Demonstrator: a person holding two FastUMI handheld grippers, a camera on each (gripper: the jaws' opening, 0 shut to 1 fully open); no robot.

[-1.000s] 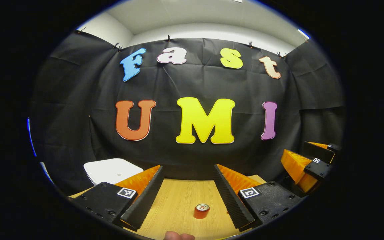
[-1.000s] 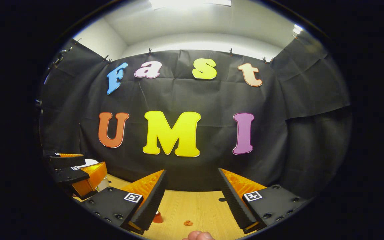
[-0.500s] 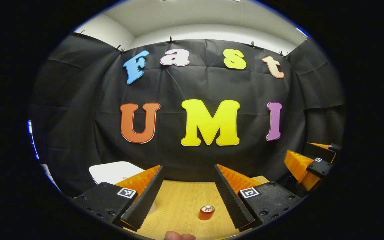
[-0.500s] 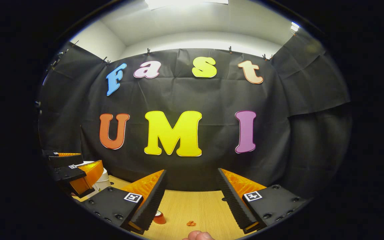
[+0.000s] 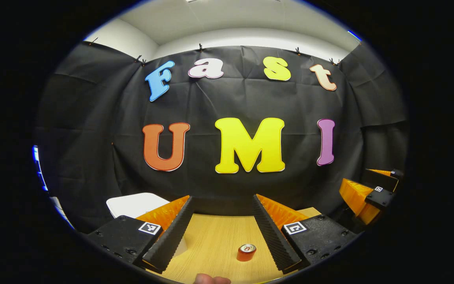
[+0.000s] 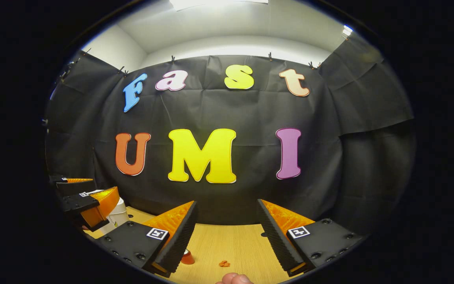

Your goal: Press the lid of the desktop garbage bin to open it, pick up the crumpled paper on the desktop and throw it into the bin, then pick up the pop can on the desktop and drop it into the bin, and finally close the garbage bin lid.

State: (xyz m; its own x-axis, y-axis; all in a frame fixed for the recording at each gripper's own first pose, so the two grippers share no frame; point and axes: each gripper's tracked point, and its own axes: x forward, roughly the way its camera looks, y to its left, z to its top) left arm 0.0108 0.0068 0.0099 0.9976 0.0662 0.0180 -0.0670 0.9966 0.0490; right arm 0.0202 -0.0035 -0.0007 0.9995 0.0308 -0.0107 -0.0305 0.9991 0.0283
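Note:
In the left gripper view, my left gripper (image 5: 222,201) is open over the wooden desk with nothing between its fingers. An orange-red pop can (image 5: 246,252) stands upright low between them, nearer the right finger. The white bin lid (image 5: 132,204) shows behind the left finger. In the right gripper view, my right gripper (image 6: 226,203) is also open and holds nothing. The pop can (image 6: 187,258) peeks out beside its left finger, and a small orange crumpled scrap (image 6: 223,263) lies on the desk. The white bin (image 6: 116,215) stands at the far left.
The right gripper (image 5: 363,183) hangs at the right edge of the left gripper view, and the left gripper (image 6: 93,191) sits above the bin in the right gripper view. A fingertip (image 5: 211,279) shows at the bottom. A dark hole (image 6: 263,235) marks the desk.
Both views have drifted slightly. The can has slid a little to the right and down in the left gripper view. More of the bin shows under the left gripper in the right gripper view. Both grippers stay open.

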